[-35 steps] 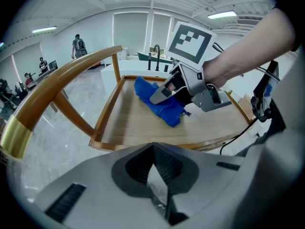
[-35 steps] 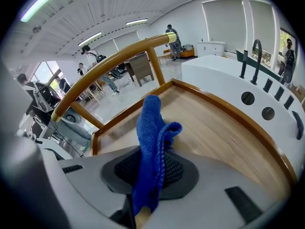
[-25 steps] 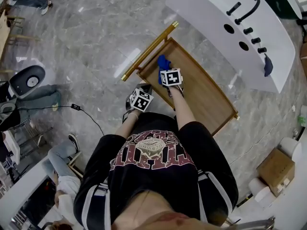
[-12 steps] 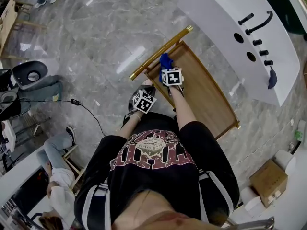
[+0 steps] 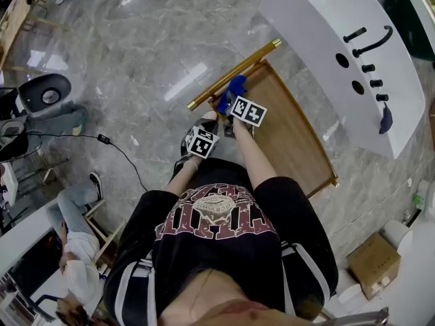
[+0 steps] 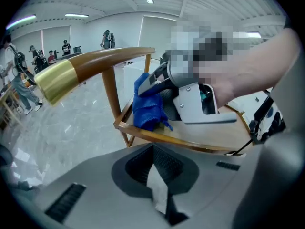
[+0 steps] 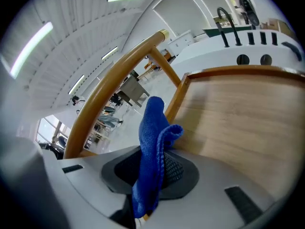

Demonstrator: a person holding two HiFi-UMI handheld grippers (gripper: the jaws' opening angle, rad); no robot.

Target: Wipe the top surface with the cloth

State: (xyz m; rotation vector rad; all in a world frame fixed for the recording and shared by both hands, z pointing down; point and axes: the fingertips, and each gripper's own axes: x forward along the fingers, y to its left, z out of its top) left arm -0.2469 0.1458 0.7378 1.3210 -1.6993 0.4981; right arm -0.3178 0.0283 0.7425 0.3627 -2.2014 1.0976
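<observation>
The blue cloth [image 7: 151, 142] is pinched upright between the jaws of the right gripper [image 7: 148, 178], which are closed on its lower part while its folded upper end stands free above them. In the head view the cloth [image 5: 233, 89] sits at the corner of the wooden cart's top tray [image 5: 289, 138] nearest the handle, and in the left gripper view it [image 6: 147, 106] hangs bunched down against the tray's raised rim at that corner. The right gripper [image 5: 234, 106] reaches over the tray's near end, its marker cube tilted. The cart's long wooden handle with brass-coloured tips [image 5: 234, 74] runs along that same end, just outside the rim. The rest of the tray surface is bare wood. The left gripper [image 6: 158, 187] is off the tray, lower than its rim and just outside the same corner, over the grey marble floor [image 5: 136, 53]; its jaws are together with nothing between them. Beyond the tray's far long edge stands a white counter [image 5: 319, 32] with black taps.
</observation>
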